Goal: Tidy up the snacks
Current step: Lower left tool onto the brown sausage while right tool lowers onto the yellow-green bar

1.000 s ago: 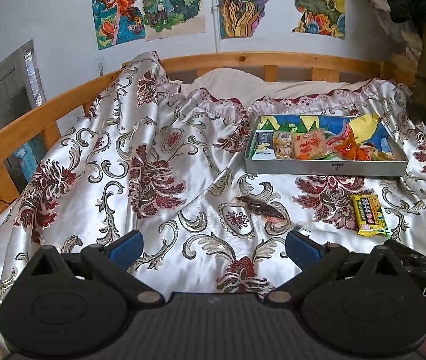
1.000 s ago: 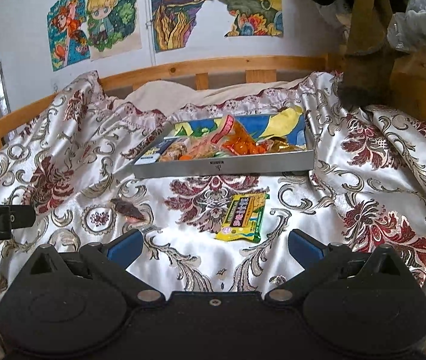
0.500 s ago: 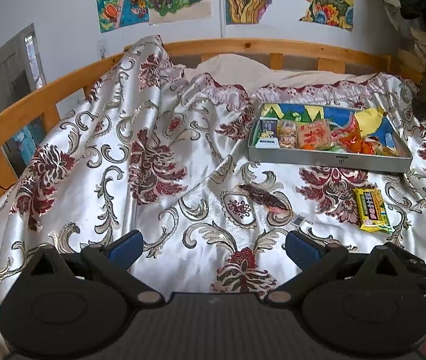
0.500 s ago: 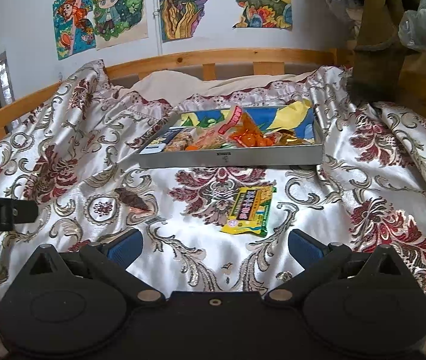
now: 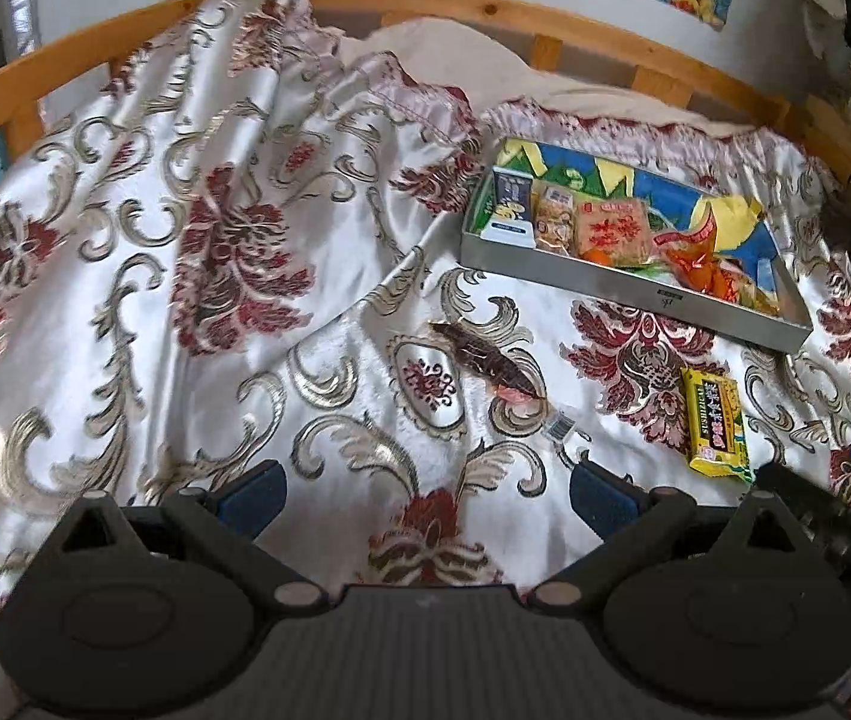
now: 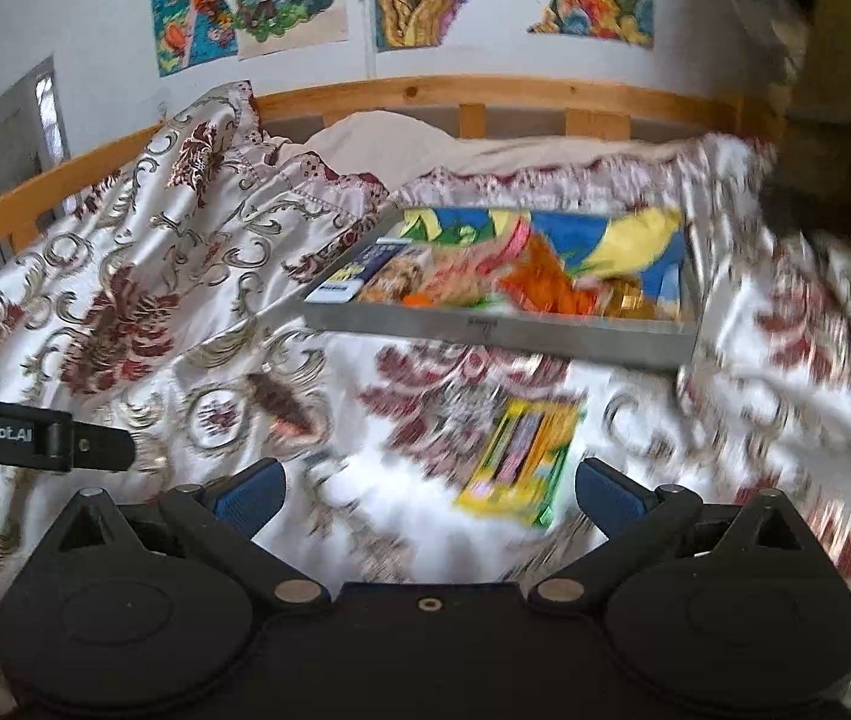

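Both my grippers nearer bed than second ago; right view blurred. Right gripper (image 6: 428,489) spread wide, empty, flat yellow foil snack packet (image 6: 520,461) just ahead, on satin bedspread (image 5: 197,276) short of grey metal tray (image 5: 635,291). Left gripper (image 5: 425,495) wide, empty. Packet probably light, slippery, crinkly; I'd pinch across narrow width.

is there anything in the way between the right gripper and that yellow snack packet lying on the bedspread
Nothing visible. The right gripper is open, and the yellow snack packet lies flat on the bedspread just ahead of its fingers, with only bare cloth between. The snack tray sits beyond the packet.
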Action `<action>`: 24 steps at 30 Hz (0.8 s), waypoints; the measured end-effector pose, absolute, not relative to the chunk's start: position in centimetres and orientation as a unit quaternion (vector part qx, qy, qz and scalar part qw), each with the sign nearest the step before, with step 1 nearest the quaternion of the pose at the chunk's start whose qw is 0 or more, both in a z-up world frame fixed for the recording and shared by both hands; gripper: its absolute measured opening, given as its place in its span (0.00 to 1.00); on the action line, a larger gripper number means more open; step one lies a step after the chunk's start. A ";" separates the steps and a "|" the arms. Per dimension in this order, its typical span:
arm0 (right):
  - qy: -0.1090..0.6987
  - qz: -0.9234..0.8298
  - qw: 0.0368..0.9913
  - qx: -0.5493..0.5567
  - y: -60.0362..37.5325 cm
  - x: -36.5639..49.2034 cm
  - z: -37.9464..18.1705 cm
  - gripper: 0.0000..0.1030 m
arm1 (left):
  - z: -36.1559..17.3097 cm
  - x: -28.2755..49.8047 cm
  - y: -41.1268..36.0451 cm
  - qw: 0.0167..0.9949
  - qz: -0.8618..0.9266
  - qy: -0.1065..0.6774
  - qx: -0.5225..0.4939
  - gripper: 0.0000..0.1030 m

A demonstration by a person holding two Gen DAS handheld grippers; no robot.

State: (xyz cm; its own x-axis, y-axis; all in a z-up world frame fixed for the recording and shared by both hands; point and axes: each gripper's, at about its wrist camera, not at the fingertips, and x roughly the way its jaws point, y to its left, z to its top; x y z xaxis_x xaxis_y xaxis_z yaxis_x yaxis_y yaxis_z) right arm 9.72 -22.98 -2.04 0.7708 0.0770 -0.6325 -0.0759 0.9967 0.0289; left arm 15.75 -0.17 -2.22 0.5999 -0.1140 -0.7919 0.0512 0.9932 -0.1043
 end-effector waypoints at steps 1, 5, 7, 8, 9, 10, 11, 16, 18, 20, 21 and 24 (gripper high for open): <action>0.339 0.043 0.940 -0.003 -23.4 10.4 -2.0 0.99 | -2.4 16.4 -0.4 0.890 -0.048 0.452 -0.033 1.00; 0.362 0.043 0.931 0.008 -25.0 13.1 -2.7 0.99 | -3.5 19.6 -1.2 0.875 -0.055 0.479 -0.054 1.00; 0.373 0.030 0.927 0.022 -25.8 14.3 -3.6 0.99 | -4.1 21.1 -1.5 0.870 -0.060 0.482 -0.077 1.00; 0.379 0.023 0.925 0.033 -26.2 14.7 -4.0 0.99 | -4.4 21.7 -1.7 0.870 -0.061 0.482 -0.084 1.00; 0.386 0.016 0.921 0.049 -26.7 15.2 -4.5 0.99 | -4.7 22.4 -2.0 0.870 -0.063 0.481 -0.089 1.00; 0.392 0.013 0.918 0.062 -26.9 15.5 -5.0 0.99 | -5.0 23.1 -2.3 0.871 -0.065 0.477 -0.094 1.00; 0.398 0.012 0.915 0.071 -27.0 15.8 -5.4 0.99 | -5.4 23.7 -2.7 0.872 -0.067 0.476 -0.096 0.99; 0.406 0.011 0.913 0.044 -26.1 16.9 -6.7 0.99 | -6.9 25.8 -4.0 0.866 -0.094 0.475 -0.124 0.99; 0.408 0.002 0.913 0.029 -25.7 17.4 -7.2 0.98 | -7.4 26.4 -4.2 0.863 -0.093 0.479 -0.132 0.99; 0.415 -0.002 0.909 0.028 -25.6 18.1 -7.7 0.95 | -8.0 26.9 -4.2 0.860 -0.092 0.482 -0.137 0.97; 0.422 -0.001 0.906 0.035 -25.6 18.4 -8.0 0.93 | -8.3 27.2 -4.1 0.858 -0.091 0.486 -0.138 0.94; 0.432 0.005 0.899 0.072 -26.1 18.9 -8.3 0.88 | -9.1 28.2 -3.8 0.847 -0.071 0.507 -0.140 0.87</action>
